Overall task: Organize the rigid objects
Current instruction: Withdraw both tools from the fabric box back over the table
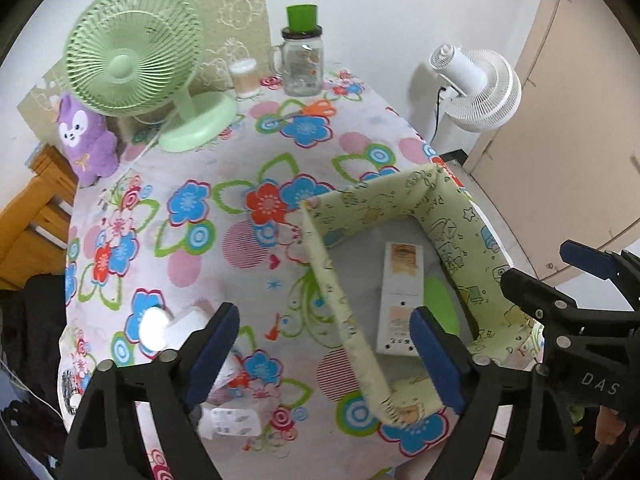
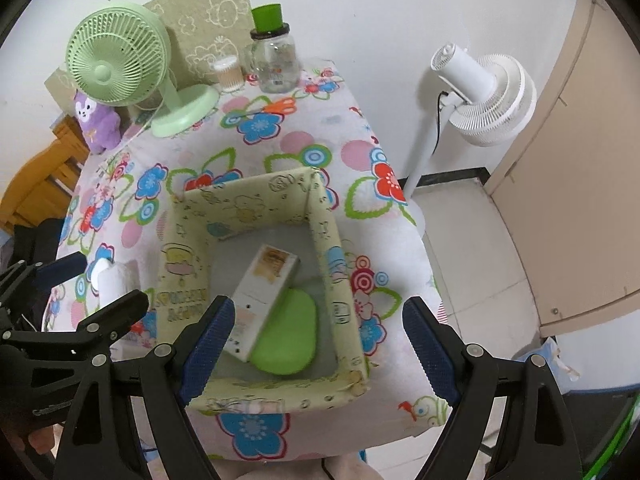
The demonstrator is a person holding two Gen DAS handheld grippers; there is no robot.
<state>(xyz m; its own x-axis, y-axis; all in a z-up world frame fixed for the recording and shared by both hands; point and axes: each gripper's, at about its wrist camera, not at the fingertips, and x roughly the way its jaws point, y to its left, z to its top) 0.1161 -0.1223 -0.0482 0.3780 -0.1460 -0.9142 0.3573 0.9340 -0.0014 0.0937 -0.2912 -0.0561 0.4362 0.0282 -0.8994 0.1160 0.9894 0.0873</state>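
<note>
- Here, both claws are held spread above the worktop (image 2: 304, 128), and nothing is pinched by either: the left claw (image 1: 324, 356) hangs over the near left wall of the fabric bin (image 2: 332, 248), the right claw (image 2: 320, 344) over the bin's near end.
- Inside the bin, a long white box (image 2: 264, 292) is seen lying slantwise, partly on top of a flat green case (image 2: 292, 336).
- Just outside the bin, on its left, a white bottle (image 1: 168, 328) lies on its side; it is judged the likely next pick.
- It would best be approached by the left claw, with the fingers set across its body and closed squarely so that a roll is prevented.
- It should be lowered into the bare grey floor beyond the box, not onto the stack.
- "DAS" is read on the right claw's frame in the left view; the bin's printed lettering and the box's label are too blurred to be read.
- Farther back, a green fan (image 1: 136, 64) and a glass jar (image 1: 302, 64) stand untouched.
</note>
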